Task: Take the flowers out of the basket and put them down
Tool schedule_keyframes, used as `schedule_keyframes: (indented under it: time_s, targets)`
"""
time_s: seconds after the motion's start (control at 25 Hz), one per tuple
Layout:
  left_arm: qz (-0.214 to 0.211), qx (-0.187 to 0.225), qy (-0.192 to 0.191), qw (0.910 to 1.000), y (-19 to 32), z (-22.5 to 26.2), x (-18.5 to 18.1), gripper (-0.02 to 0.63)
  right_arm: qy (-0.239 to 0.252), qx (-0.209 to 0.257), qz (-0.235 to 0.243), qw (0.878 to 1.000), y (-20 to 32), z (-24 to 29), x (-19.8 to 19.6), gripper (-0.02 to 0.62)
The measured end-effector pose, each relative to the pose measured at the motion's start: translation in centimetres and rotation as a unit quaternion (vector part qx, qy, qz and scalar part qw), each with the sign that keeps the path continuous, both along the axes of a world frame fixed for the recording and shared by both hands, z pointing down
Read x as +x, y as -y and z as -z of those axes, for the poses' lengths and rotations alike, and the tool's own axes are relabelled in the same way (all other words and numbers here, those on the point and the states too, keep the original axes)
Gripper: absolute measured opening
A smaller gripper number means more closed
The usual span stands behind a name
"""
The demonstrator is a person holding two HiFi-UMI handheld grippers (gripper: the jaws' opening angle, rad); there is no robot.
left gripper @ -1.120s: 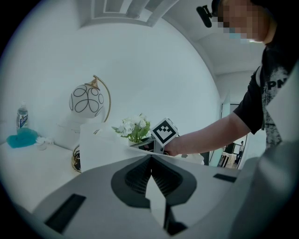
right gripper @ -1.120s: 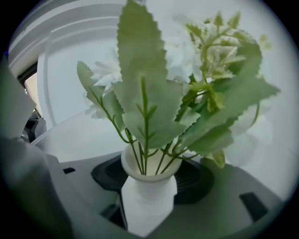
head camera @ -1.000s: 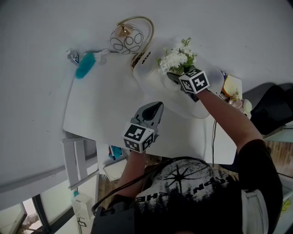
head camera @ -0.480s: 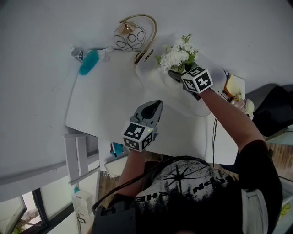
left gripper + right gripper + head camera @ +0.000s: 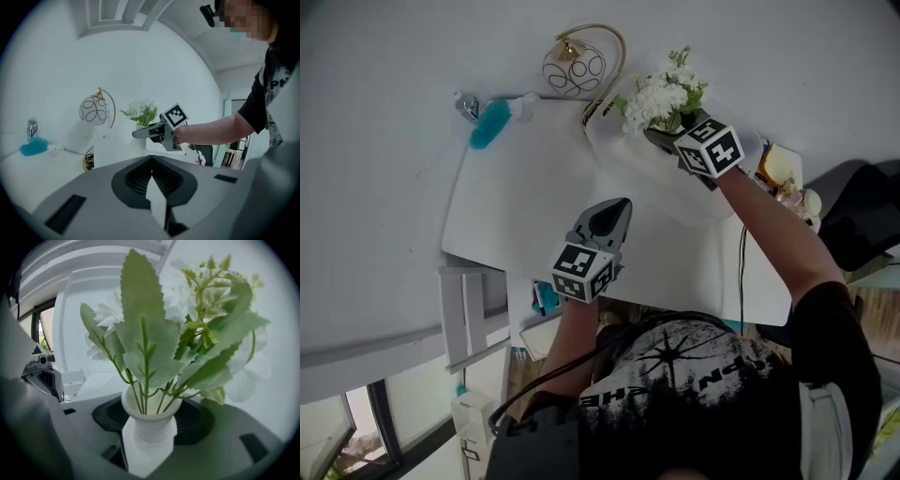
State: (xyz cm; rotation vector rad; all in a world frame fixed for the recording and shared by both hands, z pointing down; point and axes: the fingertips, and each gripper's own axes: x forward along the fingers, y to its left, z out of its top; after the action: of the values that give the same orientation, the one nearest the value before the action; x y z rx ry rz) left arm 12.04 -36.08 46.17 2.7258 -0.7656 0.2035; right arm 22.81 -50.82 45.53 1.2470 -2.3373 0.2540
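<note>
A bunch of white flowers with green leaves (image 5: 661, 94) stands in a small white ribbed vase (image 5: 150, 427). My right gripper (image 5: 664, 139) is shut on the vase's neck and holds it upright above the white basket (image 5: 614, 141) at the table's far side. The leaves (image 5: 154, 343) fill the right gripper view. My left gripper (image 5: 619, 208) is shut and empty, over the table's near part, pointing toward the basket. In the left gripper view the flowers (image 5: 140, 111) and the right gripper (image 5: 140, 133) show above the basket (image 5: 117, 147).
A globe ornament under a gold arch (image 5: 574, 67) stands at the far edge, left of the basket. A teal object (image 5: 489, 124) and a small bottle (image 5: 467, 105) lie at the far left corner of the white table (image 5: 525, 216). Yellow-white items (image 5: 780, 169) sit right.
The right gripper has carried the vase of flowers a little farther and left, closer to the globe ornament. The left gripper has stayed about where it was.
</note>
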Motion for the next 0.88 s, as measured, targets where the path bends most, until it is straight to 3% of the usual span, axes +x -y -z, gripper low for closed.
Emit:
schedule_keyframes:
  time_s: [0.44,0.88]
  targets:
    - [0.004,0.032,-0.016,0.9993,-1.7,3.1,-4.5,0.011,-0.011,0.058,-0.005,0.998,-0.7,9.1,-3.7,0.272]
    - [0.026,0.05,-0.018,0.9982,-2.7,4.2,-9.4,0.011,-0.035,0.11,0.031,0.993,-1.1,16.8,-10.7,0.272]
